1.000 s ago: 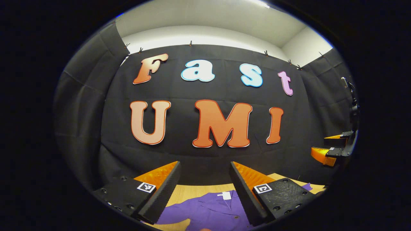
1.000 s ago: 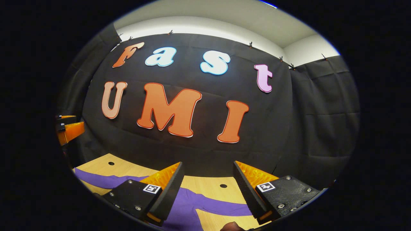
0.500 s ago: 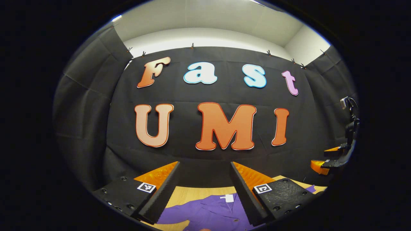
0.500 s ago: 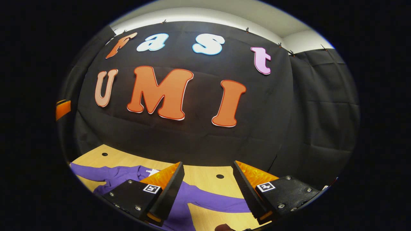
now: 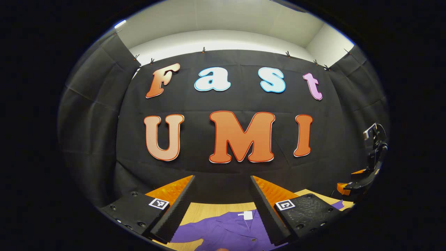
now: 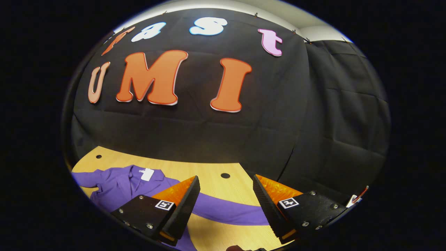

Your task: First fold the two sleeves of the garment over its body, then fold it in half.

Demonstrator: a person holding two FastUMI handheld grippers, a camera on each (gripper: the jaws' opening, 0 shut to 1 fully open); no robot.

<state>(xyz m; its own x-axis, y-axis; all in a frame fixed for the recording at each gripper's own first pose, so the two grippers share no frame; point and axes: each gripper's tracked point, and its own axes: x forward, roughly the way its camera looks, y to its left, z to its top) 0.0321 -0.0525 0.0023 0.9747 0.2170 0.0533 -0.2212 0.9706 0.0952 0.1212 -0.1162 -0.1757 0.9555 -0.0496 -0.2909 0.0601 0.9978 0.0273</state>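
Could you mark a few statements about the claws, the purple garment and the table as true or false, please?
1. The right claw is open and holds nothing. True.
2. The garment lies on a wooden table. True.
3. The sleeve is already folded over the garment's body. False: it lies stretched out sideways on the table.
4. The left claw is shut on the collar. False: it is open, with the garment lying beyond its fingers.
5. A white tag shows at the collar. True.

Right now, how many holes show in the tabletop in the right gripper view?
2: one hole between the open right gripper's fingers, another far left beyond the shirt. More may be hidden.
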